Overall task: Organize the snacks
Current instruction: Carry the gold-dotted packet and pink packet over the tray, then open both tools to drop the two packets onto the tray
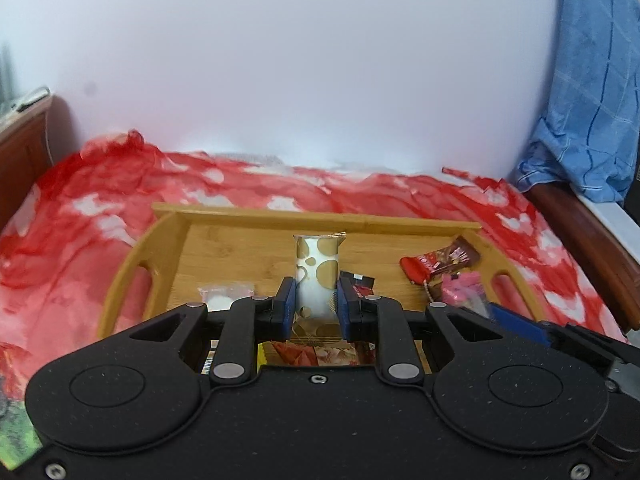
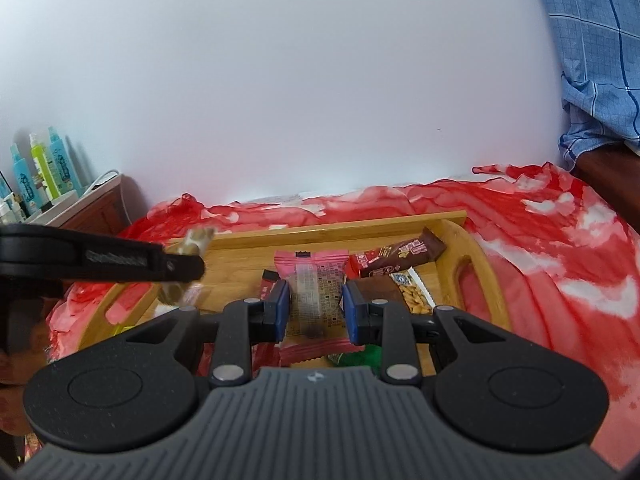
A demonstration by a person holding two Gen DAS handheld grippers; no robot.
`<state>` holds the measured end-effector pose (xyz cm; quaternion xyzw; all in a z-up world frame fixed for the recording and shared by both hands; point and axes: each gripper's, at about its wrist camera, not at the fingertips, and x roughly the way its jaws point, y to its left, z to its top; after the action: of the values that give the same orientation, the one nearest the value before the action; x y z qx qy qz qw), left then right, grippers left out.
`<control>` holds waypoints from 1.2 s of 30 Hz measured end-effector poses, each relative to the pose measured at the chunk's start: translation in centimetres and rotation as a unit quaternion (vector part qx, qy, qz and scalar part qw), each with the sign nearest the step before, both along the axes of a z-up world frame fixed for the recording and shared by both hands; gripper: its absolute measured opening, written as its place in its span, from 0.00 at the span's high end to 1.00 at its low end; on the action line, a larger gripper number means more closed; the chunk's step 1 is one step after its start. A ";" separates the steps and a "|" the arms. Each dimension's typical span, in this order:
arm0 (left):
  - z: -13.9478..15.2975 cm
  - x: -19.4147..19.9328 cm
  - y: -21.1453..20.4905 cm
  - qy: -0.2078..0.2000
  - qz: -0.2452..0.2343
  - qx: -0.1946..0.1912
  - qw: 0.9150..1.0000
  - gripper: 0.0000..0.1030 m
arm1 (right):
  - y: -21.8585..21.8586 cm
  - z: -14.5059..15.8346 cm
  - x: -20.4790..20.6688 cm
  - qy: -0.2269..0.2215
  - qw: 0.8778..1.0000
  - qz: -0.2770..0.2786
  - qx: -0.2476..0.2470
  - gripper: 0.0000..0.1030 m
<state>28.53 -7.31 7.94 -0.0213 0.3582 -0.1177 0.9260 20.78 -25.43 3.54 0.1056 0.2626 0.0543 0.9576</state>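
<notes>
The left gripper (image 1: 316,300) is clamped on a white-and-gold packet (image 1: 317,276), held upright above the tray's (image 1: 132,256) near edge. The right gripper (image 2: 315,308) is level and pinches a pink packet (image 2: 314,300) over the tray's right half, near a brown bar (image 2: 400,258).

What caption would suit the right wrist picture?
Right gripper clamps a pink snack packet above a wooden tray on a red cloth.
</notes>
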 end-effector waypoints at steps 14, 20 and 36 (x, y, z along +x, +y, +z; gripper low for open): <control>-3.2 1.8 -1.0 0.014 -0.001 0.038 0.999 0.83 | 1.1 -1.6 1.2 0.019 0.999 0.016 -0.020 0.68; -3.9 1.7 -0.9 0.023 -0.001 0.041 0.999 0.83 | 1.5 -2.0 1.3 0.022 0.999 0.021 -0.028 0.69; -2.1 -0.9 0.2 0.006 -0.001 0.052 0.999 0.62 | 1.3 -0.7 -0.5 -0.004 0.999 0.027 -0.030 0.65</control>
<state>27.66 -7.13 5.81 0.0268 0.3695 -0.0998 0.9235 20.24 -24.14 2.81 0.0695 0.2634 0.0727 0.9594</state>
